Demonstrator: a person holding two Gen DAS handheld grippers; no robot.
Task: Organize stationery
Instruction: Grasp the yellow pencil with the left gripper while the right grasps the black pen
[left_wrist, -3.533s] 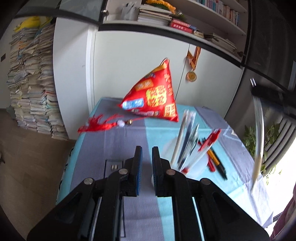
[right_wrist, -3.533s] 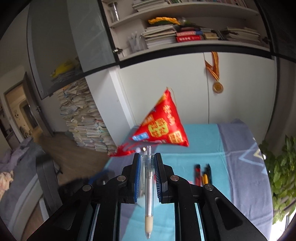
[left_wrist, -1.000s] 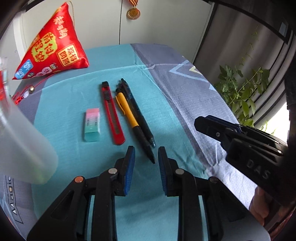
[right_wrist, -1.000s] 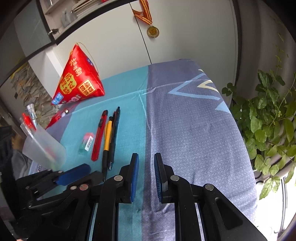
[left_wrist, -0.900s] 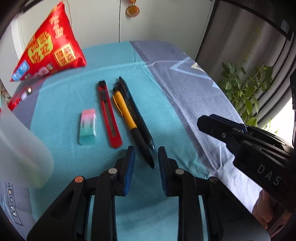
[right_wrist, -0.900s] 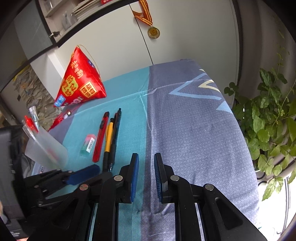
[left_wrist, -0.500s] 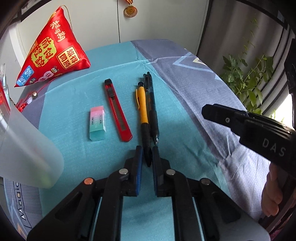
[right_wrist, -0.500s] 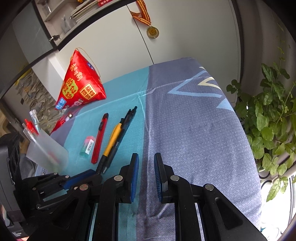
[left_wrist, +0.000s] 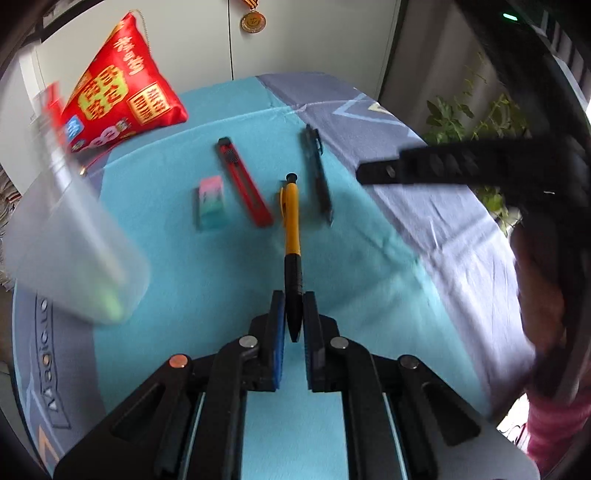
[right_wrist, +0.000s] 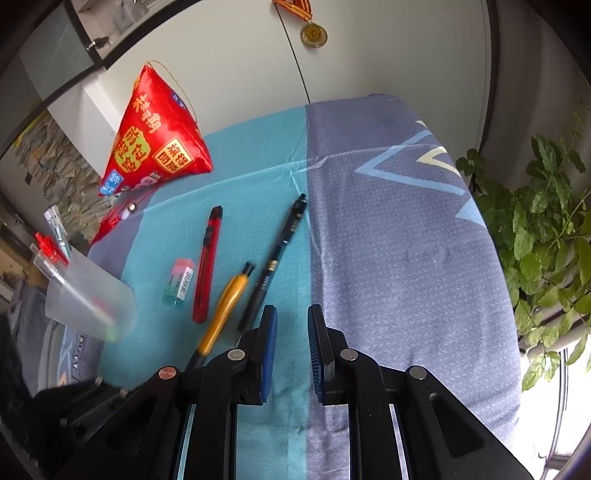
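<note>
Left hand-held gripper (left_wrist: 293, 317) clamped on yellow pen (left_wrist: 291, 210), axis running straight ahead; cup (left_wrist: 70, 254) sits to its left. Right hand-held gripper (right_wrist: 291, 339) nearly together, empty.

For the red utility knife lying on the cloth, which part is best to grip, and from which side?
Grip the red utility knife near mid-body, coming from above with the pads across its narrow width. It lies flat, long and slim; the eraser sits close on one side, so a steep approach likely avoids nudging it.
</note>
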